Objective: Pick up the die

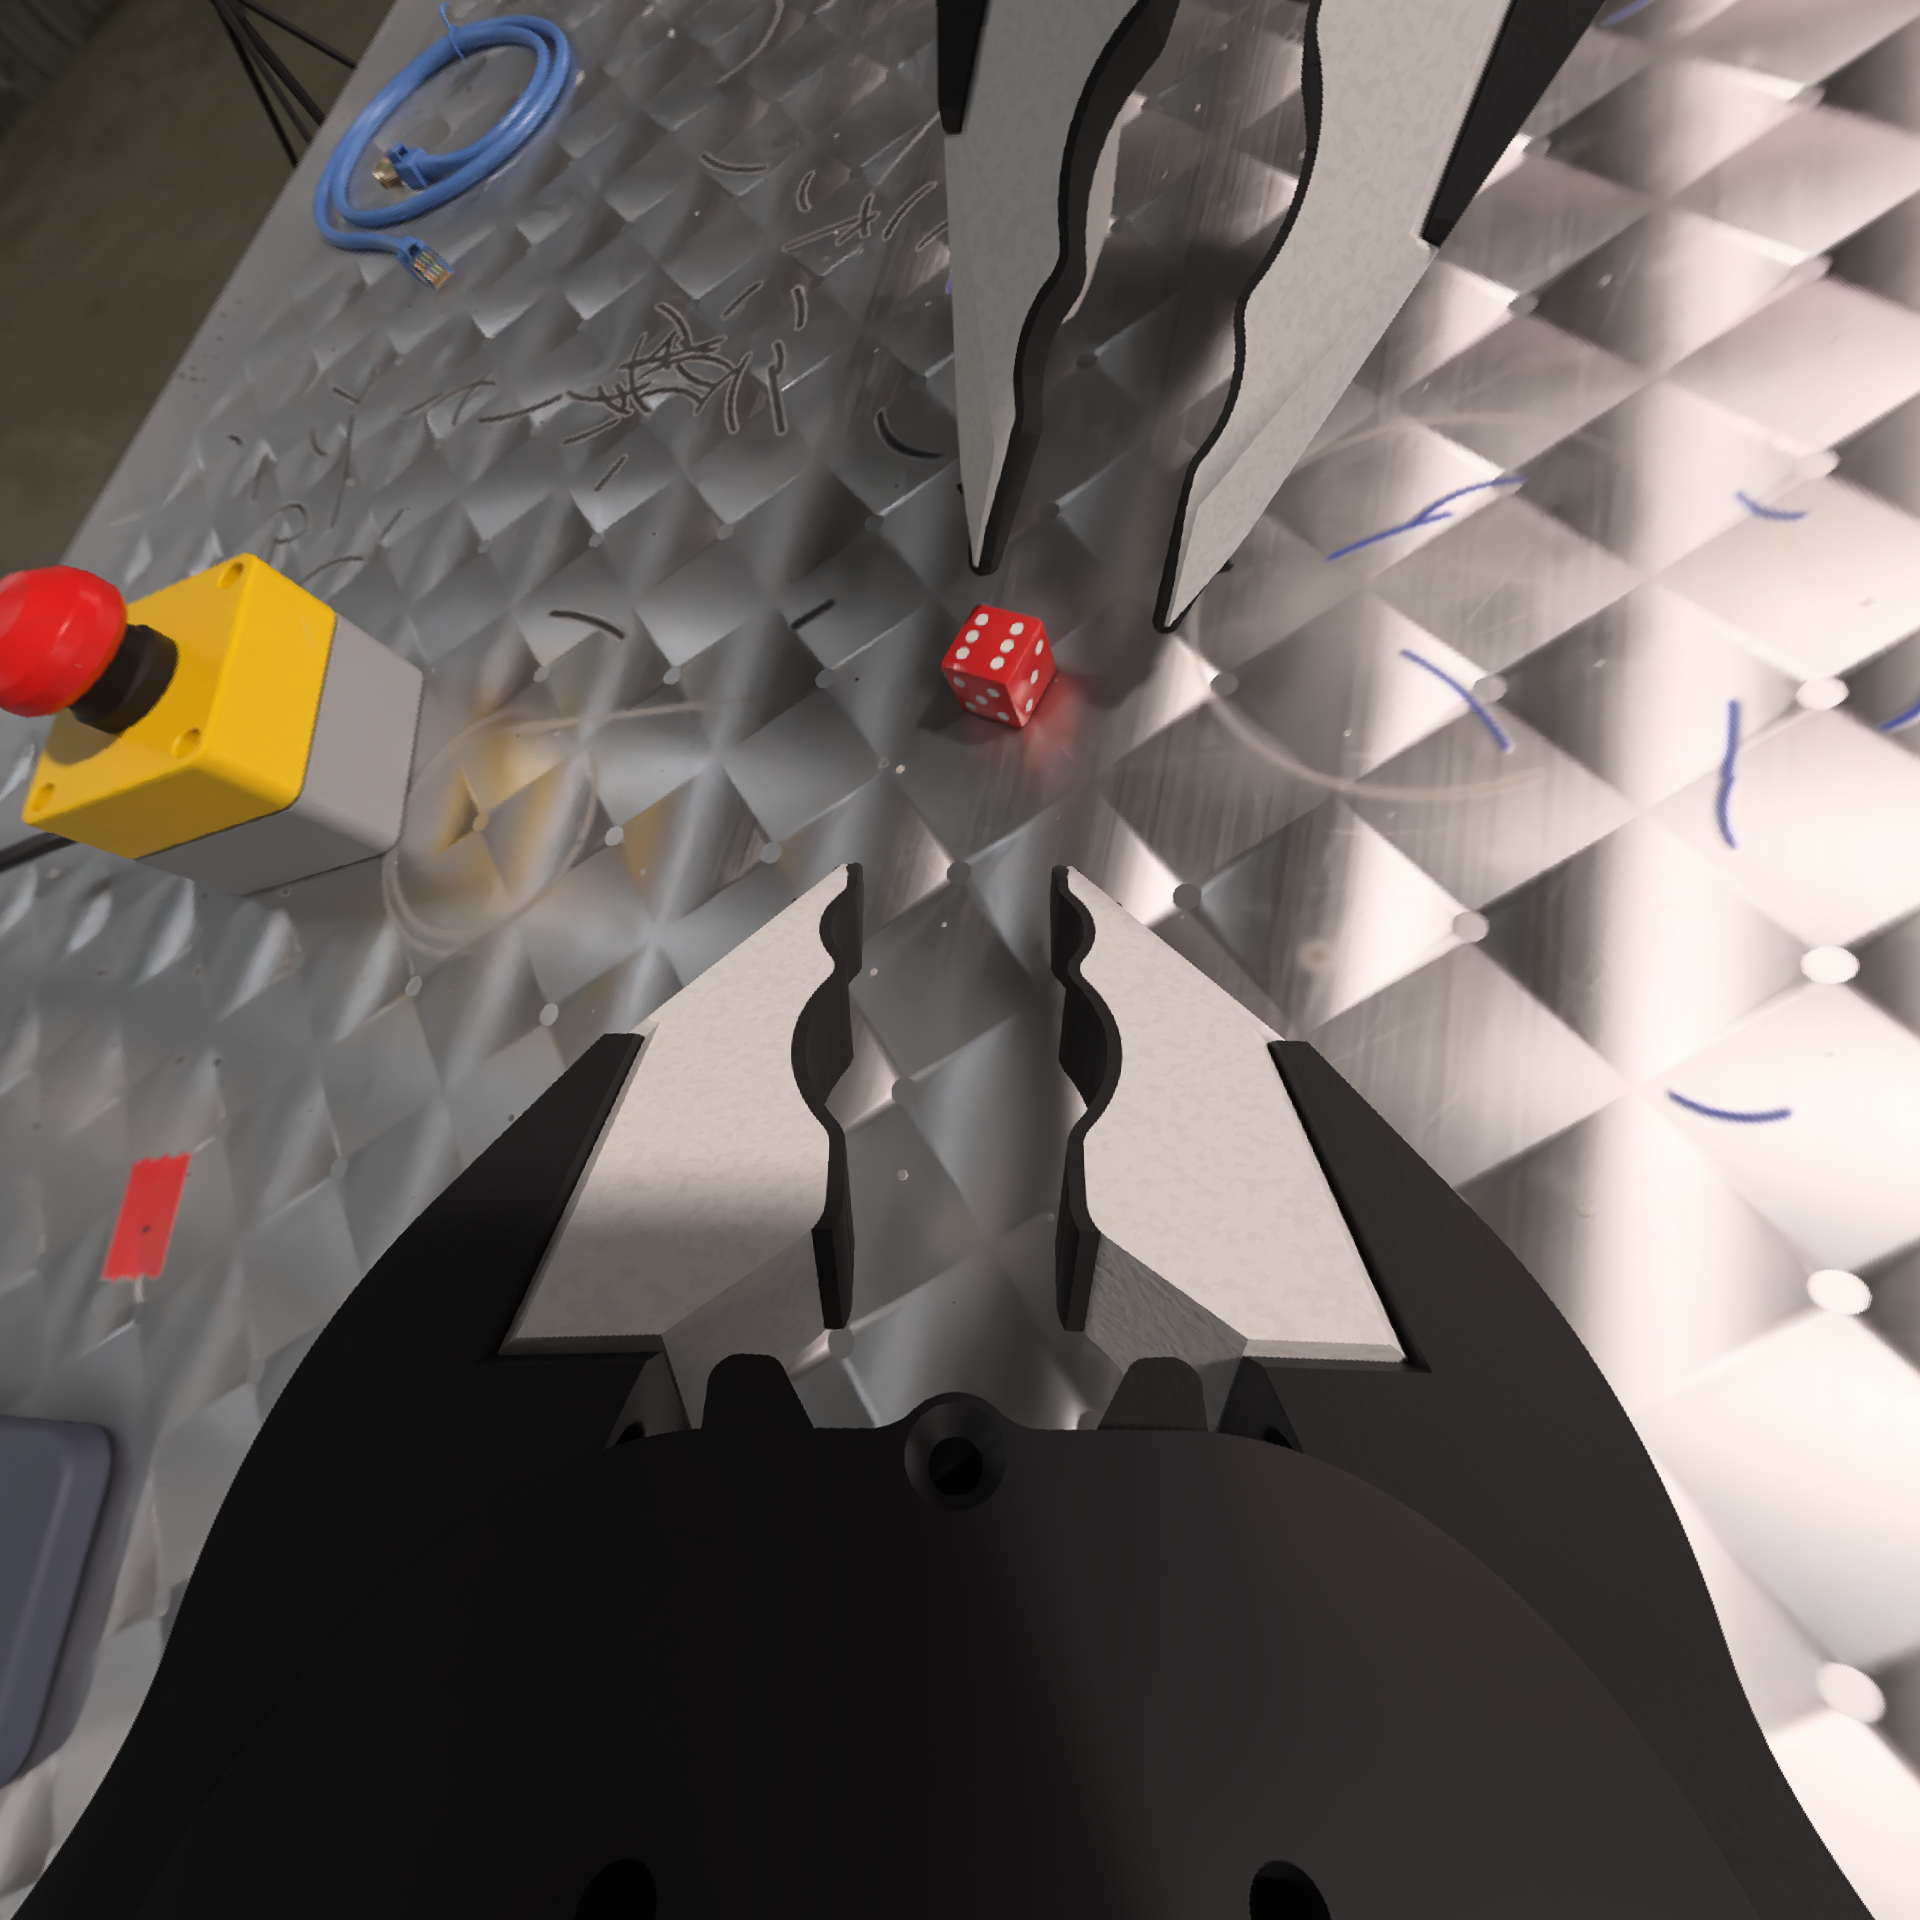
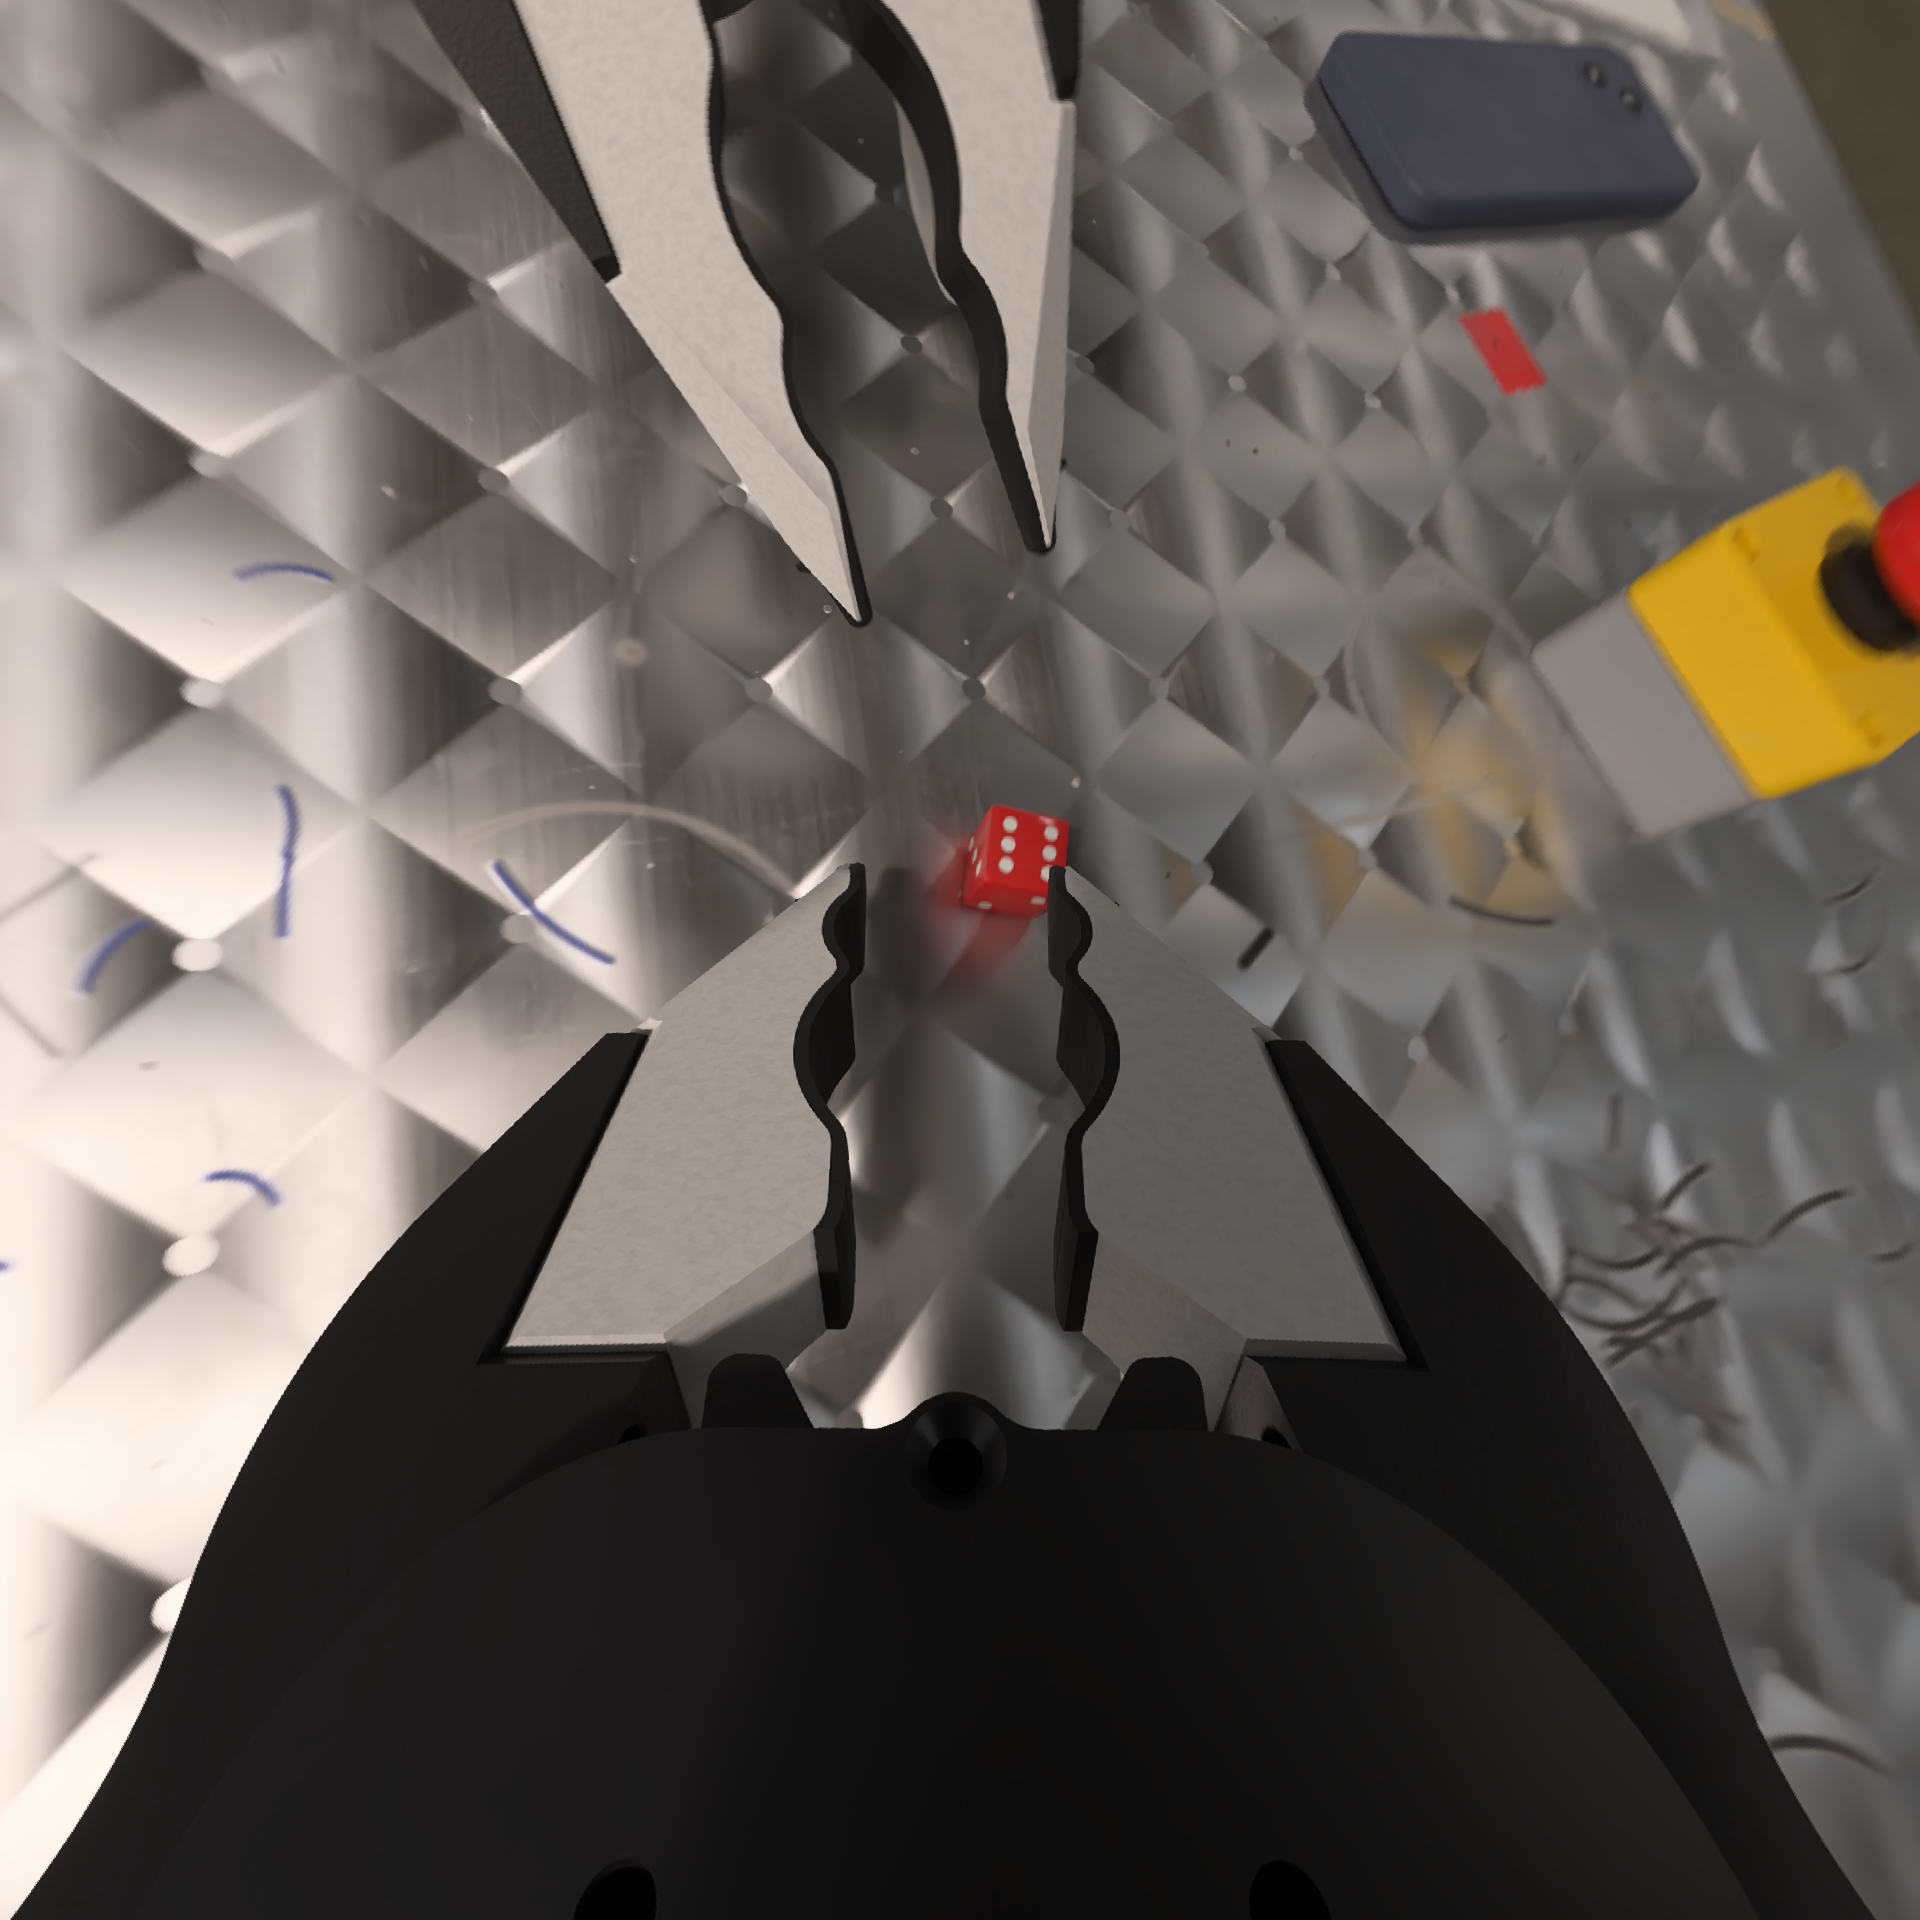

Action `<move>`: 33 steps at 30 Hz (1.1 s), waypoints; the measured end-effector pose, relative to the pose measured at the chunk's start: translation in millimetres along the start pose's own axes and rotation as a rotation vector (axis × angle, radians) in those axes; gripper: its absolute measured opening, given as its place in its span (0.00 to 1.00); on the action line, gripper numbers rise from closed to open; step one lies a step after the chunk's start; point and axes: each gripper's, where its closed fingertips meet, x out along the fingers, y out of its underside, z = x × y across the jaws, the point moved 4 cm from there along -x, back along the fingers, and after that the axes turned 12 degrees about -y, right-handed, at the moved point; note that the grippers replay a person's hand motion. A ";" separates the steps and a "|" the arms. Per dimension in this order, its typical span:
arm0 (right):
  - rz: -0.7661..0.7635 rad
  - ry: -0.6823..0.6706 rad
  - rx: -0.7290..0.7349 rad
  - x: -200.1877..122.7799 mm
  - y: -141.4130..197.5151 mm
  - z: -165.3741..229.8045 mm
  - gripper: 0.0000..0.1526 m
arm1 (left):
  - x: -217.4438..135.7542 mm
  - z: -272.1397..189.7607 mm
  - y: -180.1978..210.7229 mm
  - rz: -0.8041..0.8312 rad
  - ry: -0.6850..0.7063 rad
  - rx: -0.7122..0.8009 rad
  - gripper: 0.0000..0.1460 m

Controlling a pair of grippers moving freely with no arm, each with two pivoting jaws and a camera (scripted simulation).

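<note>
Red with white pips, the die (image 1: 997, 665) sits on a brushed metal table (image 1: 1558, 935) between two facing grippers. Neither touches it.

From the left wrist view, the left gripper (image 1: 956, 883) has its jaws parted with nothing between them; the die lies on the table ahead of its fingertips, slightly to the right. Opposite, the right gripper (image 1: 1081, 597) points back, its tips just beyond the die.

From the right wrist view, the right gripper (image 2: 956, 883) is also parted and holds nothing. The die (image 2: 1013, 857) sits right at its tips, close against the right-hand fingertip; whether they touch cannot be told. The left gripper (image 2: 951, 582) hangs farther ahead.

Off to the left gripper's left stand a yellow emergency-stop box (image 1: 218, 727) with a red button (image 1: 52, 649), and farther ahead a coiled blue network cable (image 1: 447, 135). A dark phone (image 2: 1507, 135) and red tape strip (image 2: 1501, 351) lie ahead-right of the right gripper.
</note>
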 end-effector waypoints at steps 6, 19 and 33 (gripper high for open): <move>0.104 0.027 -0.219 23.2 -9.7 -1.9 0.16 | 7.4 -0.8 5.6 -0.012 -0.056 0.105 0.22; -0.270 -0.022 0.117 -27.5 -21.7 -25.1 0.00 | -0.8 17.0 -27.6 -0.184 -0.205 0.066 0.21; 0.071 0.010 0.109 15.8 0.0 -16.9 0.22 | 11.3 18.6 -4.1 -0.123 -0.169 -0.055 0.22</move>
